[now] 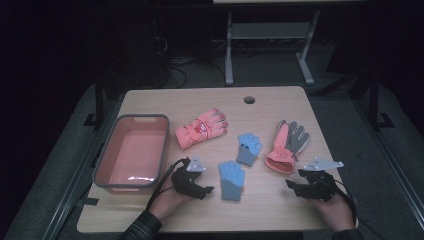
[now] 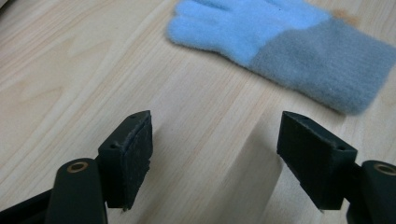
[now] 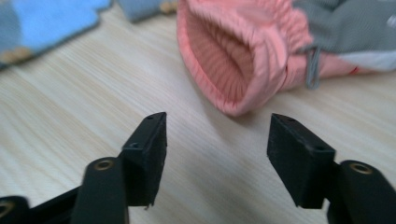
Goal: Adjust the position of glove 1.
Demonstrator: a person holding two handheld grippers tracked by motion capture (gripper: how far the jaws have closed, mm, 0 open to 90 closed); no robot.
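Four gloves are spread out on the table (image 1: 150, 100), plus a pink bin (image 1: 102, 165) on the left side. No brand or readable text anywhere; the plain pink glove (image 1: 201, 128) has a little red-and-white patch on the back, but it's too small to make out.

Left gripper (image 1: 209, 189) sits just left of the near blue glove (image 1: 232, 180), close beside it but not touching. Its jaws are spread apart with nothing between them, just bare wood. In the left gripper view that same glove lies ahead and to the right of the jaws, with the light blue fingers toward the middle of the picture and the grey cuff running off to the right.

Right gripper (image 1: 290, 183) is pointed at the pink-and-grey glove (image 1: 287, 145), near its cuff. Jaws are parted here too, nothing gripped, and the cuff sits just beyond the tips rather than between them.

The high view gives the whole layout, including the second blue glove (image 1: 248, 148) lying between the two pink ones. The right gripper view gives what you can't get from above: the open mouth of that cuff, its ribbed pink lining, and a grey cord (image 3: 314, 70) hanging down beside it.
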